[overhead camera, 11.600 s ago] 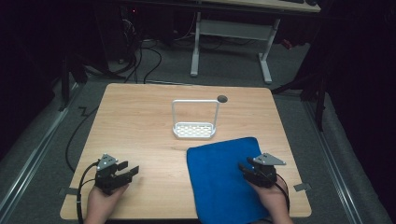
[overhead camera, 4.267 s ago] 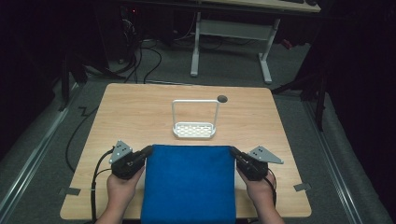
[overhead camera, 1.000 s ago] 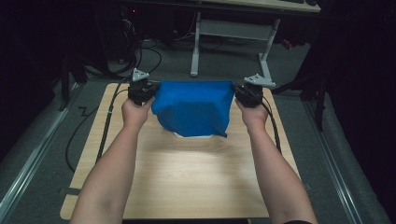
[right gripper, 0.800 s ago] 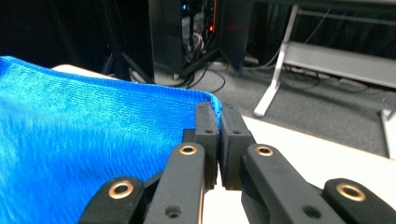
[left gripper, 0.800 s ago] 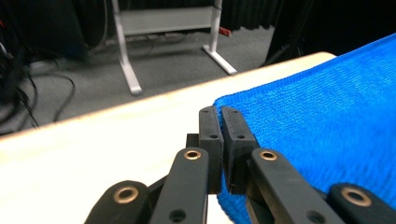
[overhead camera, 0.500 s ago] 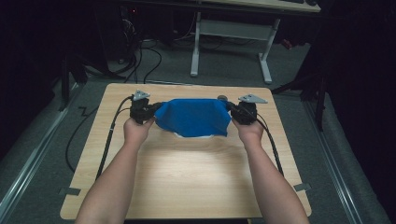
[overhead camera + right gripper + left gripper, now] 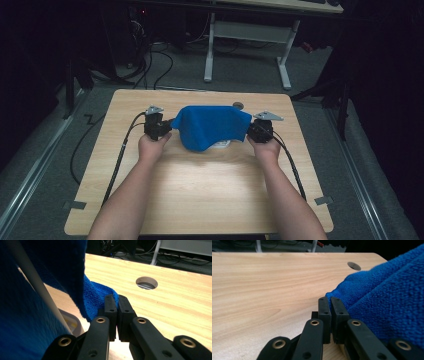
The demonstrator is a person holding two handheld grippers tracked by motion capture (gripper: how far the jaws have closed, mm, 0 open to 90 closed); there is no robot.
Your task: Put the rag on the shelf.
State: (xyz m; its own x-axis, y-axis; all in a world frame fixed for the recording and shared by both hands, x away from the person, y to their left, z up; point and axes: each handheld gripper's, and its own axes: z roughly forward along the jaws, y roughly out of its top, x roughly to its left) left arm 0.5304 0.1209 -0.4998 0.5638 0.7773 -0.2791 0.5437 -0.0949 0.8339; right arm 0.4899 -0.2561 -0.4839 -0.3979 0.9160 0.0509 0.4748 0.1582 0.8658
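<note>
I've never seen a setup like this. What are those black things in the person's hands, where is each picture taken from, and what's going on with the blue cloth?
A person holds a two-jaw gripper in each hand. One picture looks down on the table from above; the other two come from cameras riding on each gripper, looking along its black jaws. The left gripper and right gripper are each shut on an edge of a blue towel, seen close up by the left gripper and the right gripper. The towel is draped over a white rack, which stands on the table. A round hole sits in the tabletop behind it.
</note>
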